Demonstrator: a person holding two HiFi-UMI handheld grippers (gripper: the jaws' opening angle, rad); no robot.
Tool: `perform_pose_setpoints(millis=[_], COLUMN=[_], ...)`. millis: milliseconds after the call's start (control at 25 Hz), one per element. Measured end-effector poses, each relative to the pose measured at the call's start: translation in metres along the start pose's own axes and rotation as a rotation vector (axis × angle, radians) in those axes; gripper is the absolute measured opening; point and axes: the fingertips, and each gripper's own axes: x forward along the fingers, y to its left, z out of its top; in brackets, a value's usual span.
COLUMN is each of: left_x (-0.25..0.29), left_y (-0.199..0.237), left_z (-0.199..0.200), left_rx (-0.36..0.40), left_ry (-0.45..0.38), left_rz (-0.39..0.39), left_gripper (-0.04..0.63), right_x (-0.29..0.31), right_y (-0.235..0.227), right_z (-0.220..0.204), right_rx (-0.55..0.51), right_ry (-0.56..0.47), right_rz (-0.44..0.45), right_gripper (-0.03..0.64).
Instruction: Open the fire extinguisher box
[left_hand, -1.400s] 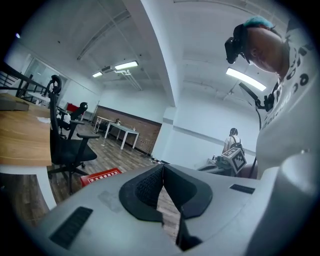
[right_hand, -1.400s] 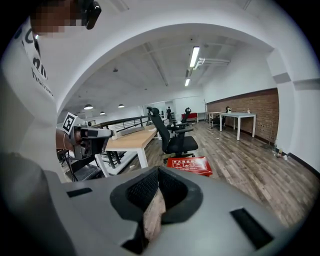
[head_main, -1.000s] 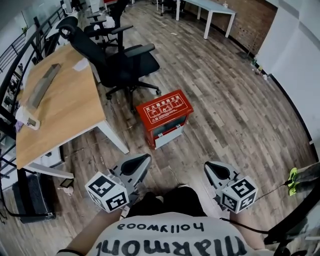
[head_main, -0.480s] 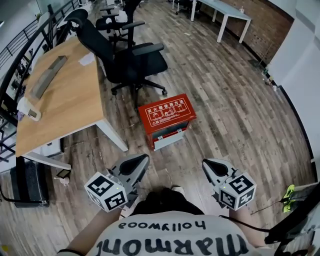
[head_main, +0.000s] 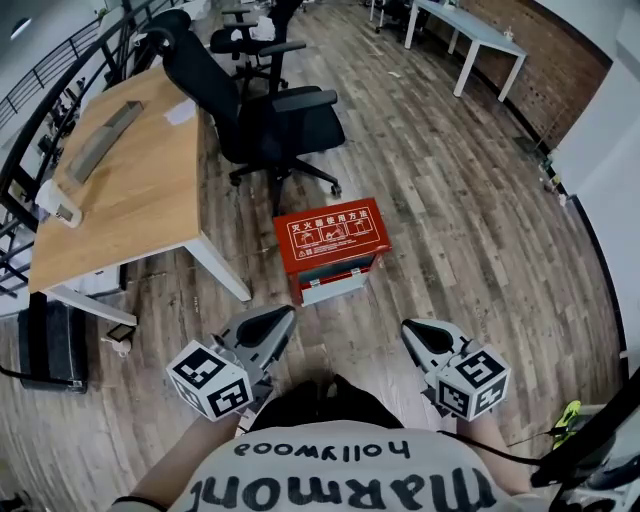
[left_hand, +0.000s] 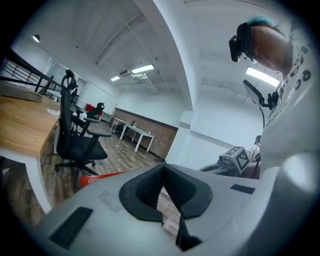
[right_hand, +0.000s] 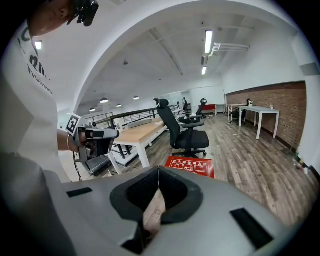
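The red fire extinguisher box (head_main: 332, 240) stands on the wood floor beside the desk's white leg, its lid with white print facing up and a pale front panel toward me. Both grippers hang low in front of my body, well short of the box. My left gripper (head_main: 276, 322) is shut with nothing between its jaws. My right gripper (head_main: 412, 333) is shut too and holds nothing. In the left gripper view only a red edge of the box (left_hand: 99, 178) shows past the closed jaws (left_hand: 162, 168). The right gripper view shows the box lid (right_hand: 190, 166) beyond its closed jaws (right_hand: 158, 171).
A wooden desk (head_main: 120, 200) stands to the left of the box, and a black office chair (head_main: 270, 120) is just behind it. More chairs and a white table (head_main: 465, 30) stand farther back. A black case (head_main: 55, 360) sits under the desk.
The box now sits lower and more central in the head view, so I have come closer to it. Both grippers moved along with me and stayed shut.
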Motion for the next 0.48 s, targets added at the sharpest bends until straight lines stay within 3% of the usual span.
perform_pose_setpoints(millis=[480], left_x=[0.024], left_y=[0.01], left_z=[-0.013], left_rx=[0.001], left_ry=[-0.029], left_rz=[0.129], left_gripper=[0.006], right_x=[0.019], right_y=[-0.043], right_z=[-0.012], right_rx=[-0.047], right_ry=[0.046], right_rz=[0.114], right_gripper=[0.009])
